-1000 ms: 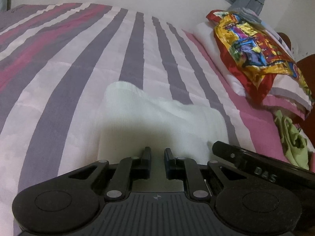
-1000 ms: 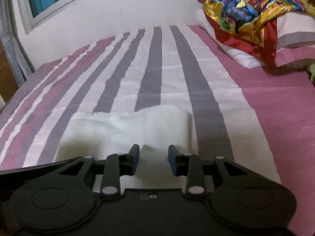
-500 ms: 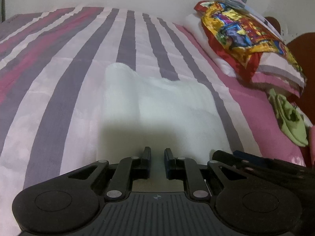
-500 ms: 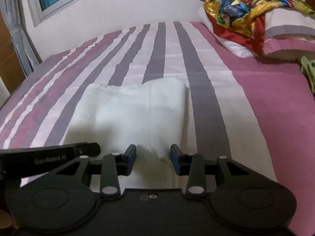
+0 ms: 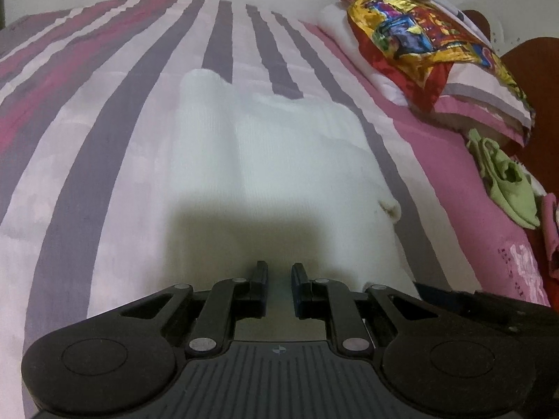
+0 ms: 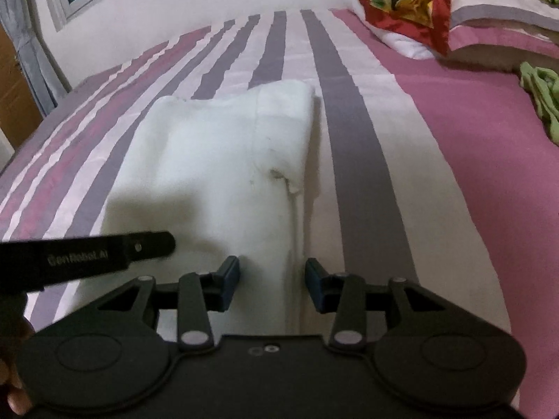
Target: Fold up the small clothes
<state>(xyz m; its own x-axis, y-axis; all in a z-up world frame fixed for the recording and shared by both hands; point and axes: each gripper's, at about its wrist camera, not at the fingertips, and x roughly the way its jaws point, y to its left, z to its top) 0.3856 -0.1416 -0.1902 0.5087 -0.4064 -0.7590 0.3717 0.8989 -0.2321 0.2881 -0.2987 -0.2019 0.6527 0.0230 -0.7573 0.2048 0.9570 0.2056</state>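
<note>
White garment: a white knit garment (image 5: pixel 279 160) lay flat on the striped bedspread (image 5: pixel 104 160), stretching straight ahead of both grippers, its near edge under their fingertips.
Left gripper: the left gripper (image 5: pixel 279 281) had its jaws nearly together with a narrow gap; the near cloth sat in shadow there, so whether a thin edge was pinched could not be told.
Right gripper: the right gripper (image 6: pixel 272 279) had its jaws apart, the garment's right side seam running between them, and the pads did not press on it.
Step in hand: judged to be taking the near hem at two points for a fold away from the grippers.
How to do it well: the right fingers needed to go lower and close on both layers at the seam, level with the left grip, so the hem would lift evenly.
Watch for: a small pucker (image 6: pixel 288 179) ahead of the right gripper on the seam could carry into the fold; a light tug sideways would flatten it.
Clutter: a green garment (image 5: pixel 503 178) lay far right of the left gripper, beside the pillow (image 6: pixel 489 17), well apart from the work.
</note>
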